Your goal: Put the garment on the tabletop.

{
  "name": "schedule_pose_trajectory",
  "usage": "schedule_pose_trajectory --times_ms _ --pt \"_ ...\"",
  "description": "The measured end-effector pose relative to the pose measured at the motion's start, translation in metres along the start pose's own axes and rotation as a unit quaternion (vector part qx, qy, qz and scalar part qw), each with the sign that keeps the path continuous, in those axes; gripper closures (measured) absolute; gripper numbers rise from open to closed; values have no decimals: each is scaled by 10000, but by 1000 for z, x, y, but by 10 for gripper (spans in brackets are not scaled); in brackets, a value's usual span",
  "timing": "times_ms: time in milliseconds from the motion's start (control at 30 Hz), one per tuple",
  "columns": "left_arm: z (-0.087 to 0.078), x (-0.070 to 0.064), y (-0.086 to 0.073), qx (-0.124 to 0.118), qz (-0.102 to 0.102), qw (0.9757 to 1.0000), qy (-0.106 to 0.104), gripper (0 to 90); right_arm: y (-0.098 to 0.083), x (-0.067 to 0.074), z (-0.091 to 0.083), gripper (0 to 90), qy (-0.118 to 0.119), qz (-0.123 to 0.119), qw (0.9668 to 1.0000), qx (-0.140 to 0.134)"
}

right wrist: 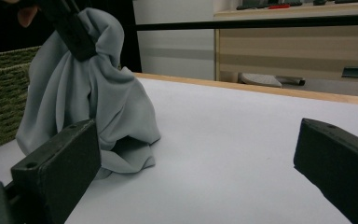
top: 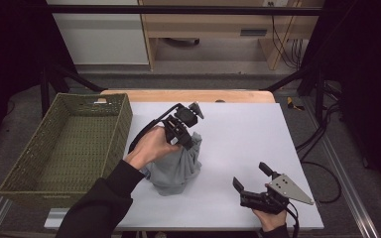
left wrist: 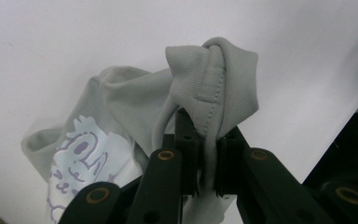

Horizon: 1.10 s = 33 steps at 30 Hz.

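The left tool (top: 191, 141) was clamped on a bunched grey garment (top: 176, 166) resting mid-counter (top: 248, 134), near the woven basket (top: 59, 144). The right tool (top: 252, 179) gaped, idle. Gripping the ribbed hem firmly seemed wise.

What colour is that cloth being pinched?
Grey garment, with a pale printed design, clearest in the left gripper view.

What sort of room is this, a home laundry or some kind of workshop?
Probably a lab or recording studio, not a home: a white table framed by black metal rails, loose cables on the floor, and a person working a grey garment with handheld grippers.
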State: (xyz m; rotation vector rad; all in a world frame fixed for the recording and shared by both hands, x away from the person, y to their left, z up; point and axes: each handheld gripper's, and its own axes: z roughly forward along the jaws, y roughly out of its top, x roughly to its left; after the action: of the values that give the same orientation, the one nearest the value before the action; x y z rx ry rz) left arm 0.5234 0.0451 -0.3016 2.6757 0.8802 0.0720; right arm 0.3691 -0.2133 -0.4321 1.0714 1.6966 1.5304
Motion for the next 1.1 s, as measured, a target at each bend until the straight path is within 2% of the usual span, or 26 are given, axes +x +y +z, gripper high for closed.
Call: schedule_pose_trajectory --times_ms 100,133,200,333,400,433,467,500,533,567,667,700,733,900,1033,1067,1100 --pt "9 0 -2 85 18 10000 -12 812 0 0 0 10 -18 5 10000 15" --pt "11 0 -3 98 24 9999 -14 811 0 1 0 10 7 95 9999 33" --pt "15 0 -4 122 34 9999 -23 807 0 0 0 10 -9 6 10000 7" --pt "20 1 -5 89 40 10000 -12 759 -1 0 1 10 -5 -14 10000 6" --pt "21 2 -5 12 10 10000 -80 683 -1 0 1 10 -11 -17 10000 8" --pt "22 3 -5 -49 2 9999 -100 546 -1 0 1 10 -7 45 10000 -20" --pt "22 3 -5 -98 7 9999 -122 546 -1 0 1 10 -7 45 10000 -20" --pt "22 4 -5 -122 -3 9998 -141 426 -1 0 1 9 -2 10 10000 -14" --pt "22 4 -5 -136 -3 9998 -170 366 -1 0 1 9 -3 3 10000 -12" --pt "22 4 -5 -177 -5 9997 -174 366 -1 0 1 9 -3 3 10000 -12" --pt "20 1 -6 -342 150 9993 21 200 -1 0 1 9 -22 16 10000 6" --pt "19 0 -7 -352 123 9993 61 115 -1 0 1 9 -21 12 10000 0" --pt "19 0 -7 -352 123 9993 61 76 -1 0 1 9 -15 11 10000 -5" --pt "16 0 -10 -439 92 9990 92 20 0 0 1 8 -8 19 10000 -1" --pt "12 2 -15 -643 89 9979 72 0 0 -1 0 8 -20 43 10000 21" --pt "10 2 -20 -775 88 9969 60 0 -1 -1 1 8 0 80 10000 -42" --pt "10 2 -20 -775 88 9969 60 0 -1 -1 1 8 0 80 10000 -42"
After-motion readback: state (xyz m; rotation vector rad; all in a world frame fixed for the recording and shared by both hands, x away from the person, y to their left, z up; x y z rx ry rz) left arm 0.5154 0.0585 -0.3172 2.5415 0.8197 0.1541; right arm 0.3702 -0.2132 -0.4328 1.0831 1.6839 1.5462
